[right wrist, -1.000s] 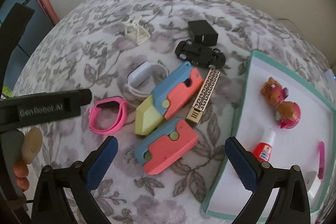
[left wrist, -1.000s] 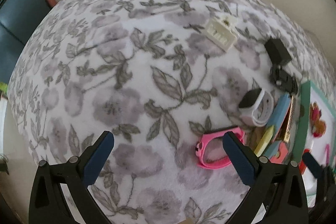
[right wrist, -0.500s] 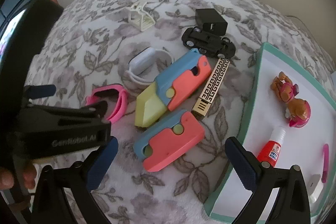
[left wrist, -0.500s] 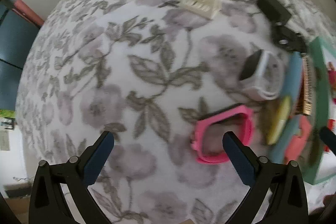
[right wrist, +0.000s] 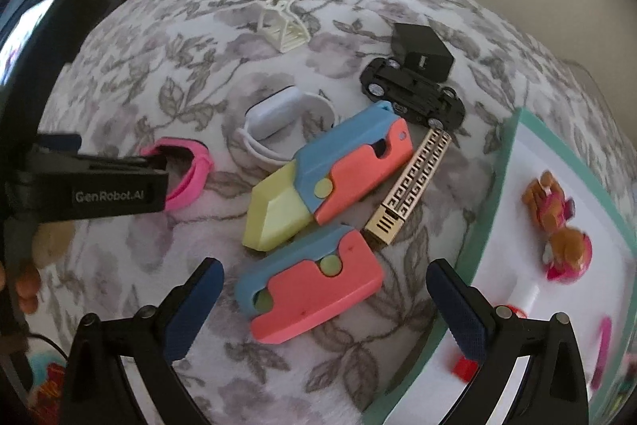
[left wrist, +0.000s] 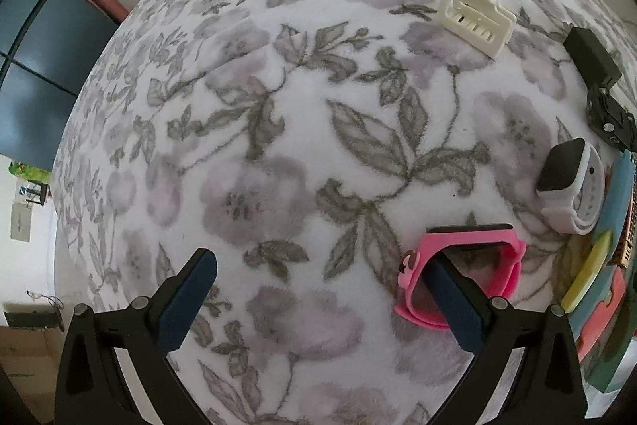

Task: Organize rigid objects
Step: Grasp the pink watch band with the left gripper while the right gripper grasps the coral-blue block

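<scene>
— Two grippers, both spread wide? 
— Yes. The left gripper [left wrist: 318,273] has its jaws apart, and its right finger [left wrist: 454,301] sits inside the loop of the pink watch [left wrist: 466,261], which lies on the floral blanket [left wrist: 278,146]. Whether the finger touches the band, I cannot tell. 
— And the other? 
— The right gripper [right wrist: 324,285] hangs open and empty above the lower coral-and-blue toy [right wrist: 314,293]; a second toy of that kind with a yellow tip [right wrist: 326,178] lies just beyond it. 
— What else is on the blanket? 
— A white watch [right wrist: 282,114] near the pink one, a cream hair clip [left wrist: 473,14] farther back, a black toy car [right wrist: 414,90] touching a black cube [right wrist: 422,50], and a gold patterned bar [right wrist: 414,186] beside the teal-rimmed tray [right wrist: 493,194], which holds a small figurine [right wrist: 557,226].
</scene>
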The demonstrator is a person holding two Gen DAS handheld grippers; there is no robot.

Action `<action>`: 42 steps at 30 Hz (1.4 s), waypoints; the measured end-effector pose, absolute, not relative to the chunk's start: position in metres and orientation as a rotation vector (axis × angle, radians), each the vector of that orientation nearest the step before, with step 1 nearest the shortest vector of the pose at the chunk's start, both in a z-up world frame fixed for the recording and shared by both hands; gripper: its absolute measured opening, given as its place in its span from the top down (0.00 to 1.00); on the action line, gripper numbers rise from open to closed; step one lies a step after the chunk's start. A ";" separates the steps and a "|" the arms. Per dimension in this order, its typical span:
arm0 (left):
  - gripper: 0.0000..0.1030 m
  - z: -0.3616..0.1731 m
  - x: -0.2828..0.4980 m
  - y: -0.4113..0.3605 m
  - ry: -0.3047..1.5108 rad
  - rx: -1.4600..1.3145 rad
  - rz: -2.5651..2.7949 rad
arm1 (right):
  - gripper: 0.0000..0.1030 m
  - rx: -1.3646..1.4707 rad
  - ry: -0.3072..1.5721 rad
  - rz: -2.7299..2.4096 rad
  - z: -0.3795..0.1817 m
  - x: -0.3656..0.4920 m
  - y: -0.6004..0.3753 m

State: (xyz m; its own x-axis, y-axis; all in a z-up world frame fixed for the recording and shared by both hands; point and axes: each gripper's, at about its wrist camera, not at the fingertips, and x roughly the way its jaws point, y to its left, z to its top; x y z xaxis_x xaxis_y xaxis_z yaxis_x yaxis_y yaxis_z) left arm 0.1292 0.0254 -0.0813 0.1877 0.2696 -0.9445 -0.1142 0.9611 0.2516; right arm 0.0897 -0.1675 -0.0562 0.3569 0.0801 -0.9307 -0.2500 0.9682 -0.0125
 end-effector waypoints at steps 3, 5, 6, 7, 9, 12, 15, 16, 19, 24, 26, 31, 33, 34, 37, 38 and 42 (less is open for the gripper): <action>0.02 -0.082 0.132 0.027 1.354 0.141 0.255 | 0.00 -0.186 1.195 0.249 -0.062 0.093 -0.164; 0.03 -0.082 0.138 0.022 1.352 0.148 0.246 | 0.00 -0.219 1.196 0.257 -0.067 0.094 -0.162; 0.04 -0.083 0.137 0.020 1.350 0.151 0.241 | 0.00 -0.236 1.198 0.262 -0.070 0.095 -0.160; 0.07 -0.082 0.138 0.017 1.348 0.153 0.231 | 0.00 -0.253 1.199 0.264 -0.072 0.095 -0.158; 0.13 -0.080 0.139 0.009 1.342 0.155 0.212 | 0.00 -0.261 1.195 0.270 -0.075 0.096 -0.156; 0.25 -0.077 0.140 0.003 1.338 0.156 0.184 | 0.02 -0.253 1.193 0.279 -0.073 0.097 -0.158; 0.38 -0.073 0.140 -0.008 1.336 0.161 0.152 | 0.05 -0.257 1.190 0.285 -0.072 0.097 -0.157; 0.41 -0.073 0.140 -0.010 1.335 0.162 0.146 | 0.06 -0.256 1.190 0.285 -0.071 0.094 -0.158; 0.46 -0.072 0.140 -0.020 1.331 0.179 0.138 | 0.13 -0.257 1.186 0.289 -0.068 0.088 -0.157; 0.57 -0.071 0.141 -0.035 1.323 0.199 0.124 | 0.26 -0.238 1.186 0.309 -0.066 0.084 -0.157; 0.64 -0.072 0.141 -0.038 1.318 0.203 0.114 | 0.26 -0.240 1.188 0.304 -0.066 0.080 -0.157; 0.81 -0.074 0.136 -0.055 1.305 0.239 0.092 | 0.26 -0.222 1.198 0.291 -0.066 0.076 -0.159; 0.84 -0.075 0.133 -0.063 1.296 0.265 0.096 | 0.26 -0.215 1.205 0.283 -0.064 0.070 -0.162; 0.84 -0.075 0.132 -0.067 1.290 0.284 0.101 | 0.26 -0.214 1.209 0.277 -0.063 0.068 -0.163; 0.86 -0.076 0.129 -0.075 1.274 0.314 0.112 | 0.26 -0.209 1.222 0.263 -0.063 0.063 -0.161; 0.86 -0.076 0.128 -0.076 1.270 0.319 0.115 | 0.26 -0.205 1.225 0.260 -0.062 0.061 -0.160; 0.87 -0.077 0.123 -0.074 1.266 0.296 0.116 | 0.26 -0.190 1.243 0.248 -0.064 0.057 -0.153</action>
State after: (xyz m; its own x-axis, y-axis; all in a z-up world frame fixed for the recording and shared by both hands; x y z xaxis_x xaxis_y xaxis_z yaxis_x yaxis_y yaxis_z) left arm 0.1230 -0.0738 -0.0770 0.3005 0.2480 -0.9210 0.0759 0.9563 0.2823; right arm 0.0573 -0.1531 -0.0642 0.3008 0.0831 -0.9501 -0.2885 0.9574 -0.0076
